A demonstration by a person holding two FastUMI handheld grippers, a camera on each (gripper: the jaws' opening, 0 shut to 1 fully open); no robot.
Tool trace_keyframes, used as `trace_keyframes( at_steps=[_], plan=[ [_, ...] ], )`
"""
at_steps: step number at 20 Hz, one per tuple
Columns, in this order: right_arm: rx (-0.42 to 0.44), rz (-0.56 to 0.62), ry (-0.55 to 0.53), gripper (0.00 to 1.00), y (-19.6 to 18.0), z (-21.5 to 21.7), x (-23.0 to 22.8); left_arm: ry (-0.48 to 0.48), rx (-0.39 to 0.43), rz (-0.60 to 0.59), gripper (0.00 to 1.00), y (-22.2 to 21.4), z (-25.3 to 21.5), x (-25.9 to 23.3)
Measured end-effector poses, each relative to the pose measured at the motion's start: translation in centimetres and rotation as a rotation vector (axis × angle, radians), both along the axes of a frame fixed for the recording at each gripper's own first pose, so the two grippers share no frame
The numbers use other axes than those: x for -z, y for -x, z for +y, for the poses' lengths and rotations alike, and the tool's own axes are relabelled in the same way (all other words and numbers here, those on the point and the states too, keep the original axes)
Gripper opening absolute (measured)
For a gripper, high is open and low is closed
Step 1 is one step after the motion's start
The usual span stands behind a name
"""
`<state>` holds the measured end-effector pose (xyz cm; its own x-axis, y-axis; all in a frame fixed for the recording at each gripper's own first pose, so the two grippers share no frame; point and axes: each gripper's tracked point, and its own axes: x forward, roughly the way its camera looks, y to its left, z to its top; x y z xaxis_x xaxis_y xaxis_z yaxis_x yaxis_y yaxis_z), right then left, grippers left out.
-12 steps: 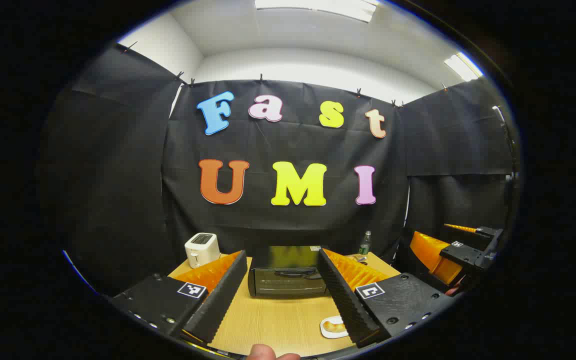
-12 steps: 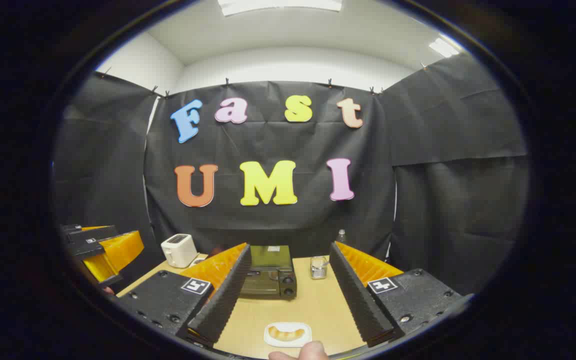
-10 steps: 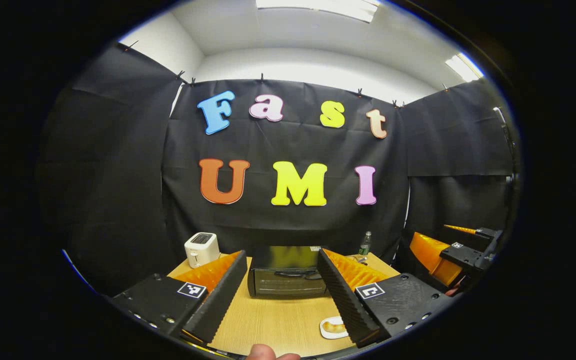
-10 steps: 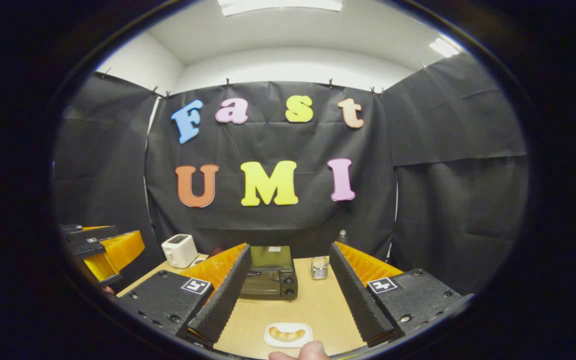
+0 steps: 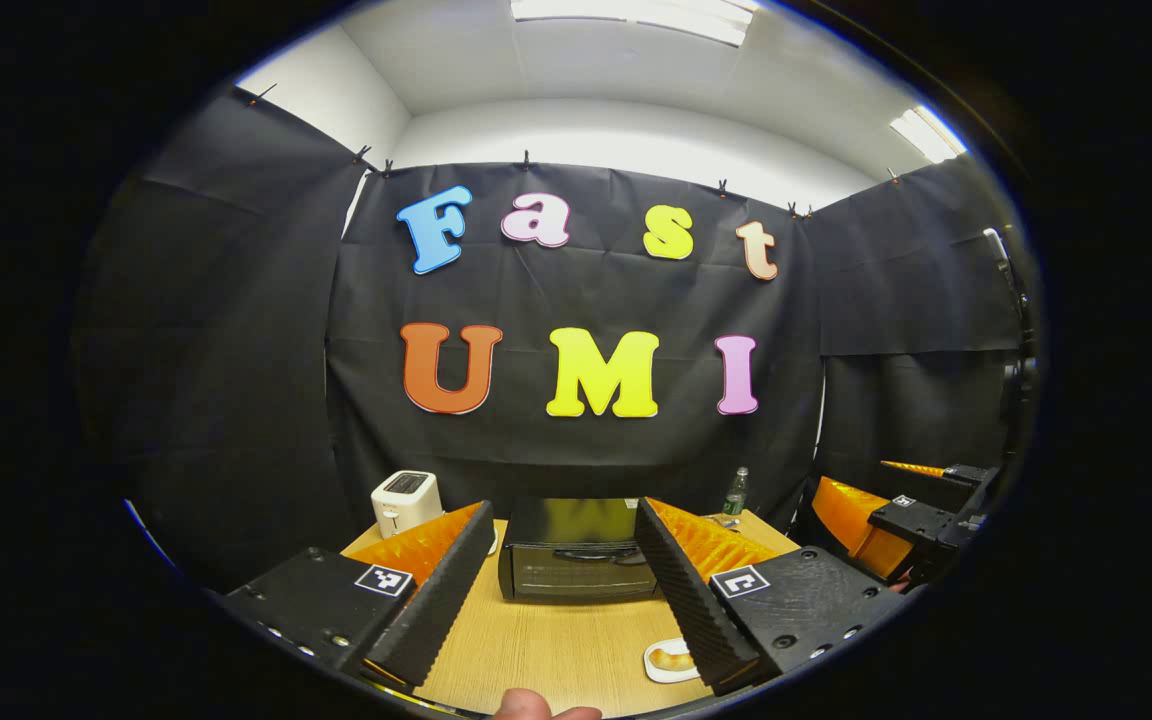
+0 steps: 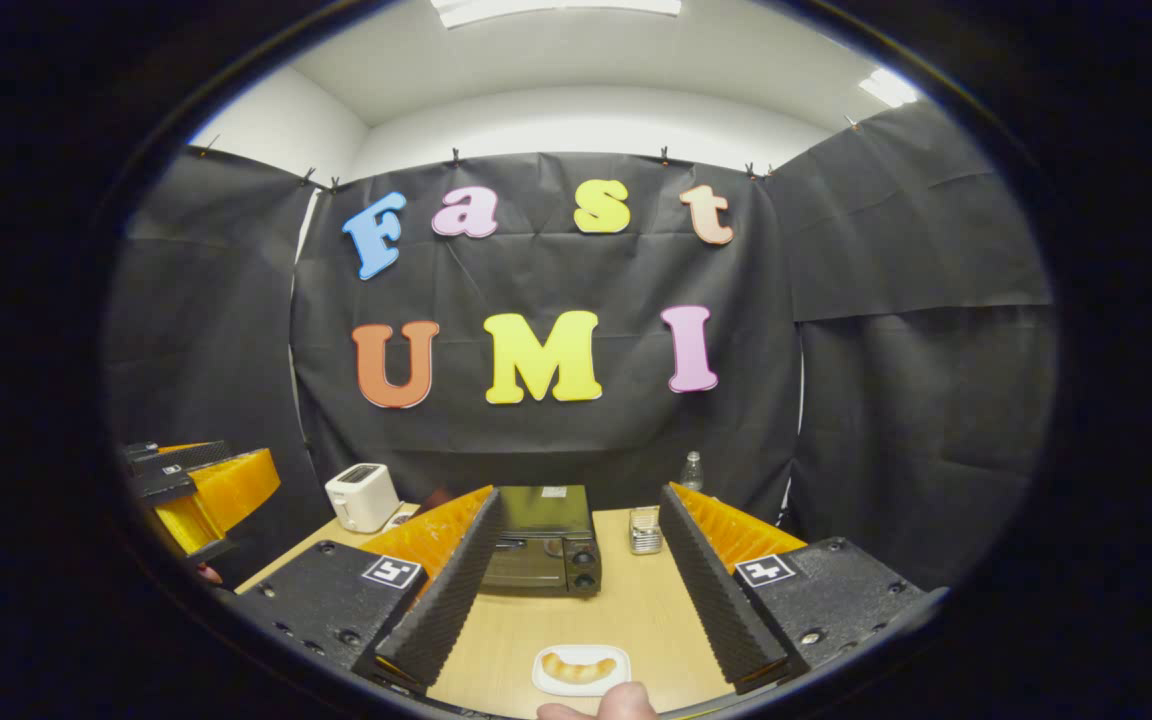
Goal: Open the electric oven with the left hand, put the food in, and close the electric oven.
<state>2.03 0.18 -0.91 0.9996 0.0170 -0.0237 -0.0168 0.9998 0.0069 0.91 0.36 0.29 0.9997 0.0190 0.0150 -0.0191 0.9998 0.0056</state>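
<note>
Left claw [image 5: 564, 570] — ridged fingers; black screwed body; square marker.

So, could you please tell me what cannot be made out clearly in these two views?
- Oven: left gripper view, its right side sits behind a finger of the left hand-held gripper.
- Plate of food: same view, partly behind that finger.
- Oven knobs: right gripper view, settings too small.
- Bottle: too small to identify contents.

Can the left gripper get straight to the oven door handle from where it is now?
Probably yes. The left gripper is open and lined up with the oven, whose handle shows between its fingers. Bare table lies between them; the plate of food sits off to the side.
</note>
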Motion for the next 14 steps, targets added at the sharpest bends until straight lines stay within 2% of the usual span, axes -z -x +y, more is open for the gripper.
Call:
trace_keyframes(
  at_steps=[14],
  plan=[
    [-0.028, -0.048, 0.026, 0.97, -0.5, 1.1, -1.4, 0.001, -0.038, -0.017, 0.93, -0.3, 1.0, -0.3]
  ],
)
